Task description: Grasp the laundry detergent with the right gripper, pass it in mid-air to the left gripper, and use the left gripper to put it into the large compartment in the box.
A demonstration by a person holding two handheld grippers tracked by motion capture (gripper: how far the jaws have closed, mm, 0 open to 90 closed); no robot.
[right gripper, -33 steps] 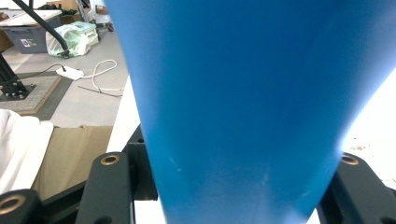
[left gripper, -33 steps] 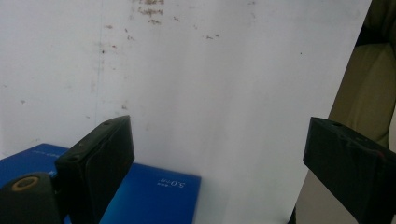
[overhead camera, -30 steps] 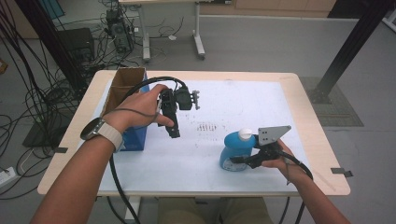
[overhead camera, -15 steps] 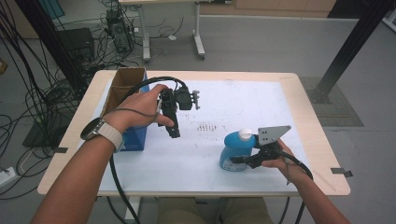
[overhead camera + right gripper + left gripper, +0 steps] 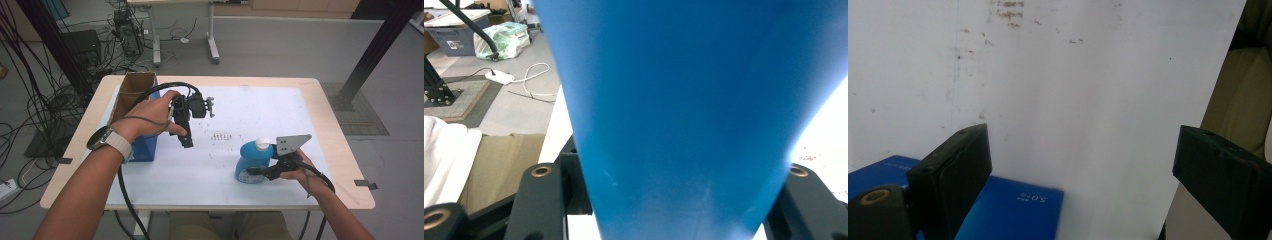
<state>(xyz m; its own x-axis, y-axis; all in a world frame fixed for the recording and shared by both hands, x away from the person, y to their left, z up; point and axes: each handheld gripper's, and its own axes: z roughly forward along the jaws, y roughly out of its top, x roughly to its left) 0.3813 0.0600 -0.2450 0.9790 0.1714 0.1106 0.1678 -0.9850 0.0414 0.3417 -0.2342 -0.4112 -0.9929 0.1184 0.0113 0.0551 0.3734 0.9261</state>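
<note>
A blue bottle [image 5: 253, 159] with a white cap stands at the front right of the white table top [image 5: 260, 107]. My right gripper [image 5: 251, 173] is shut on its lower body, coming in from the right. In the right gripper view the blue bottle [image 5: 684, 100] is wedged between both jaws of the right gripper [image 5: 669, 205]. My left gripper [image 5: 188, 141] hangs above the left middle of the table, pointing down and toward me. It is open with nothing between its jaws, and in its own view the left gripper [image 5: 1083, 145] looks onto bare white surface.
A blue box [image 5: 145, 146] with an open cardboard top stands at the table's left side, just beside my left hand; the blue box [image 5: 1013, 205] lies low in the left gripper view. Faint brown marks [image 5: 222, 136] spot the mat's middle. Cables and desk legs crowd the floor behind.
</note>
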